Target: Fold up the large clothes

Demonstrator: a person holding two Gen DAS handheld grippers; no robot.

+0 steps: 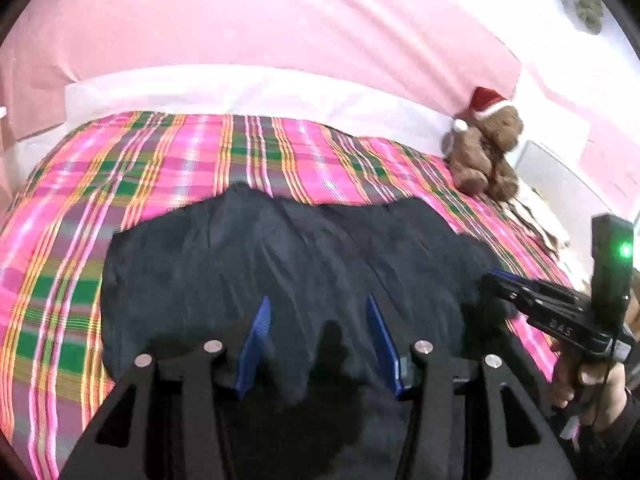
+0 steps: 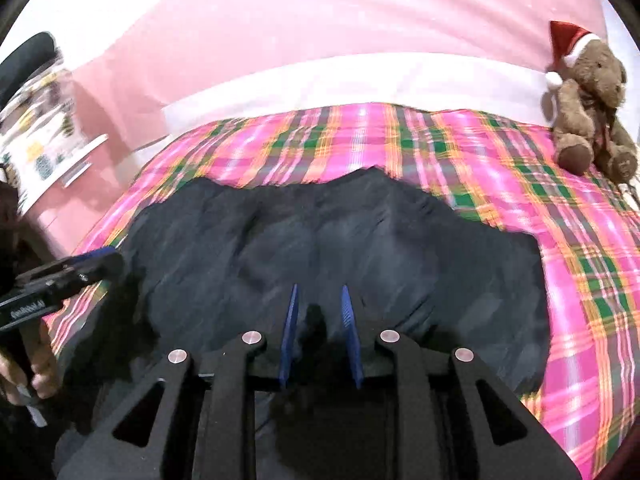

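I have both claws low over the dark garment [image 1: 296, 248], which lies spread on the plaid bedcover [image 1: 160, 160] toward the near edge of the bed; its far hem runs ragged across the middle of the cover; my left claw [image 1: 316, 344] stands parted with a peak of the dark cloth rising between its blue pads [image 1: 254, 348], though I cannot tell whether they press it; my right claw [image 2: 320, 332] stands narrower, a fold of cloth between its pads, the grip unclear; a teddy bear [image 2: 588, 108] in a red hat sits at the far right corner against the pink wall [image 2: 320, 20].
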